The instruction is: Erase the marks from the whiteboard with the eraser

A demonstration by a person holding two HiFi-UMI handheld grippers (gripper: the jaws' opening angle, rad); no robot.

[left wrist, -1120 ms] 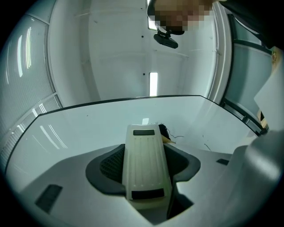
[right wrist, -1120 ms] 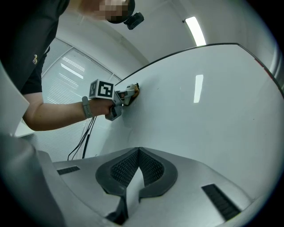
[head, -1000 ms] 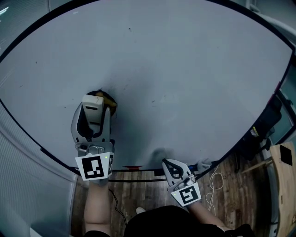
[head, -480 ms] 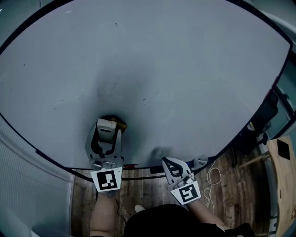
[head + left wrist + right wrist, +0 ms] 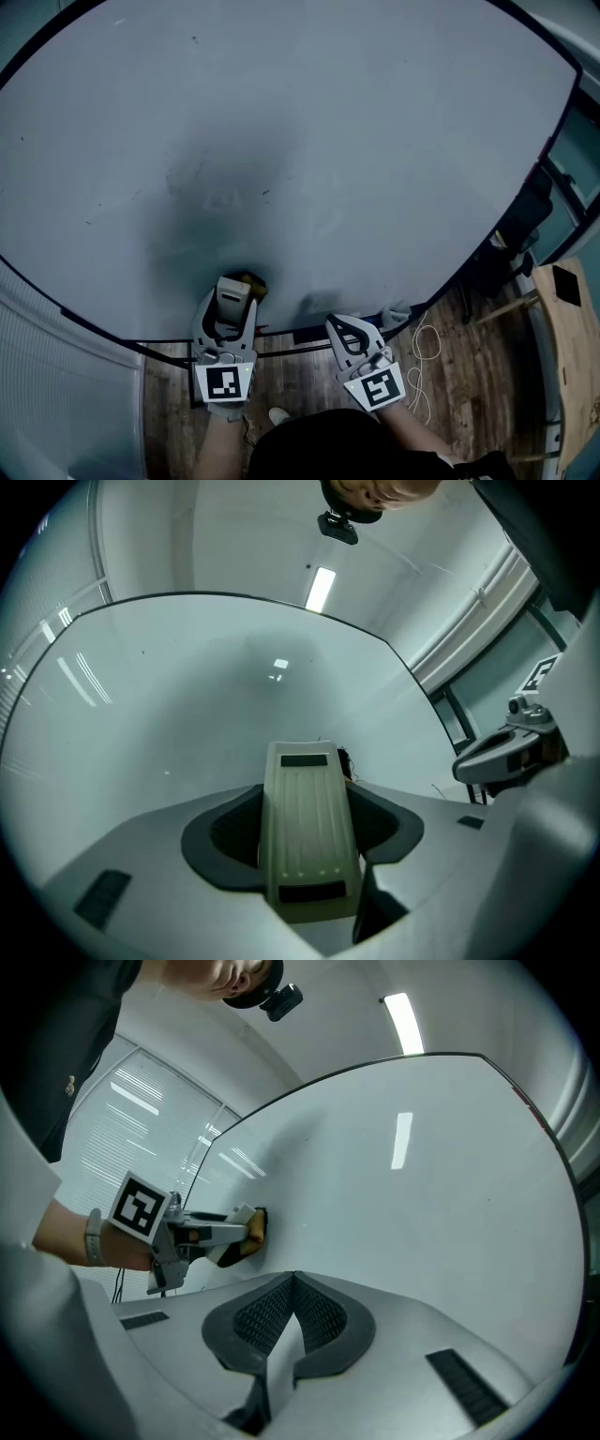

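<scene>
The whiteboard (image 5: 356,141) fills most of the head view, with a grey smear (image 5: 202,220) left of its middle. My left gripper (image 5: 236,289) is at the board's lower edge, shut on the eraser (image 5: 251,282), whose yellow-brown pad presses against the board. In the left gripper view the eraser's cream body (image 5: 305,832) sits between the jaws. In the right gripper view the eraser (image 5: 254,1228) touches the board at the left. My right gripper (image 5: 339,327) hovers near the bottom edge, to the right of the left one. It is shut and holds nothing (image 5: 292,1321).
The board's black bottom rail (image 5: 309,337) runs just under both grippers. Below it is wooden floor with a white cable (image 5: 424,361). A wooden table edge (image 5: 574,356) and dark gear (image 5: 511,246) stand at the right. Window blinds (image 5: 56,394) are at the lower left.
My left gripper has slid the eraser down the board to its lower edge, leaving a grey smear above it. The right gripper has stayed where it was.
</scene>
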